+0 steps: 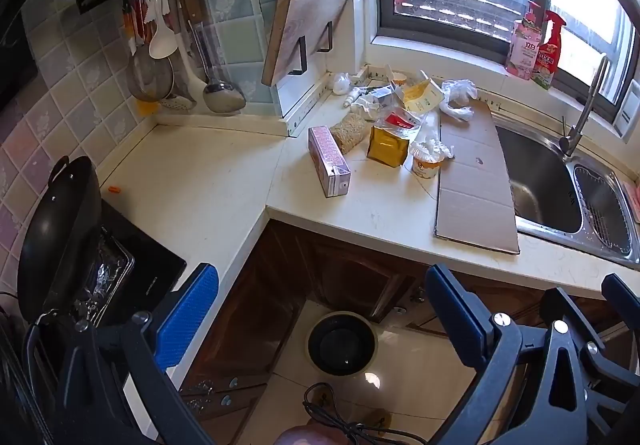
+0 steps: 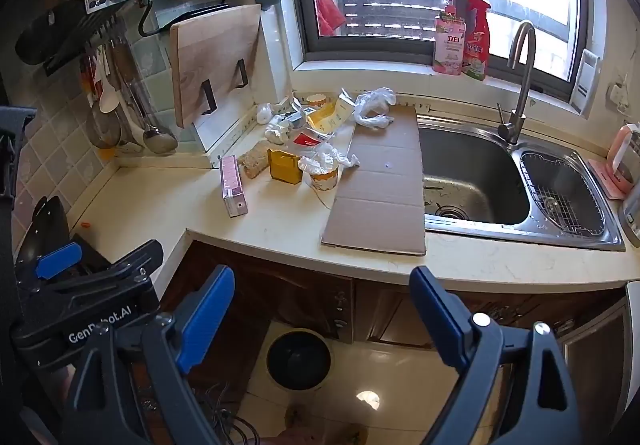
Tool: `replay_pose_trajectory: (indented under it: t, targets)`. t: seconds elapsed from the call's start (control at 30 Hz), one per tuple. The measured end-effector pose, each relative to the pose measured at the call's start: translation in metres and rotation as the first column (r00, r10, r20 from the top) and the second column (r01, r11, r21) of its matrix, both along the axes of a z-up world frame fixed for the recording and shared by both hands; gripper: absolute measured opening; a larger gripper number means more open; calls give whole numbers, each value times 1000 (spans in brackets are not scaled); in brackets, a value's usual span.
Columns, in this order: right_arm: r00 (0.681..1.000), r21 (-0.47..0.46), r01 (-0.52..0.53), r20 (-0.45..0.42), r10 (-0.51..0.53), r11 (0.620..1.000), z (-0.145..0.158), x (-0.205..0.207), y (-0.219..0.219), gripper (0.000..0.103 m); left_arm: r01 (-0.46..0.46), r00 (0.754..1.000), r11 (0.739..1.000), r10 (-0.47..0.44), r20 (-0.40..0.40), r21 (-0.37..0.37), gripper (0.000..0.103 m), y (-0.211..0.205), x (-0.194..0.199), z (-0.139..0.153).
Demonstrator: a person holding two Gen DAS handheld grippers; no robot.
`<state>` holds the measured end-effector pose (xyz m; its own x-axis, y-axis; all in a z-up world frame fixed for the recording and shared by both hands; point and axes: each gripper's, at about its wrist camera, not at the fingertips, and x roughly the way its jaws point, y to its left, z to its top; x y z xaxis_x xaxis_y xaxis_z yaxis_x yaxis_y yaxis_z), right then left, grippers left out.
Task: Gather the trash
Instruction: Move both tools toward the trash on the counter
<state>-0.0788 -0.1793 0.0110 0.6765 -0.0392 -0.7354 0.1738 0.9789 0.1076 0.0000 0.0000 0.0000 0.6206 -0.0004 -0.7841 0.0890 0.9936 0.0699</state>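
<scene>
Trash sits in a loose heap at the back of the counter [image 1: 224, 181], well apart from both grippers: a pink carton [image 1: 329, 161] lying on its side nearest the front, a gold packet [image 1: 387, 146], a paper cup [image 1: 426, 161] stuffed with tissue, a yellow box [image 1: 424, 93], crumpled plastic bags [image 1: 459, 97] and smaller scraps behind. A cardboard sheet [image 1: 472, 181] lies flat beside the heap, one long edge overhanging the sink [image 1: 540, 181]. The bin [image 1: 342, 343] stands on the floor below the counter edge.

The left gripper [image 1: 320, 319] and the right gripper [image 2: 322, 313] both hang out in front of the counter with their fingers spread wide and nothing between them.

Likely trouble, as I judge it: the heap is tangled, so pulling one piece could drag neighbours off the edge or into the sink. The cup looks top-heavy with tissue and may tip when nudged. Thin bags can slip out of flat pads. The cardboard is wider than either opening (an edge pinch seems the only way), and it could swing and sweep the cup over. The bin mouth is small, so a drop from counter height may miss.

Hard to make out: what lies under the yellow box, whether the carton and cup are empty, and the small orange bit [image 1: 115, 189] near the wok [image 1: 60, 229]. Fisheye bending blurs the far corner.
</scene>
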Motion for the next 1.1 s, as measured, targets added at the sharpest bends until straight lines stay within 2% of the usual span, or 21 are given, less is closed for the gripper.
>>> replay_pose_trajectory:
  t: [0.27, 0.5, 0.57, 0.77, 1.1]
  targets:
    - [1000, 6, 4, -7, -4, 1000, -3, -3, -4, 90, 17, 1000, 1000, -17, -6, -7, 98, 0, 2, -1]
    - [1000, 29, 5, 7, -5, 1000, -5, -5, -5, 90, 20, 1000, 1000, -20, -3, 0, 95, 8, -11, -2]
    - [1000, 32, 2, 12, -3, 999, -4, -6, -8, 90, 15, 1000, 1000, -15, -4, 11, 95, -4, -9, -1]
    - [1000, 42, 1, 11, -2, 999, -5, -6, -10, 90, 18, 1000, 1000, -18, -1, 12, 88, -8, -9, 1]
    - [1000, 49, -2, 10, 1, 999, -7, -4, -13, 89, 17, 1000, 1000, -17, -15, -6, 88, -8, -9, -4]
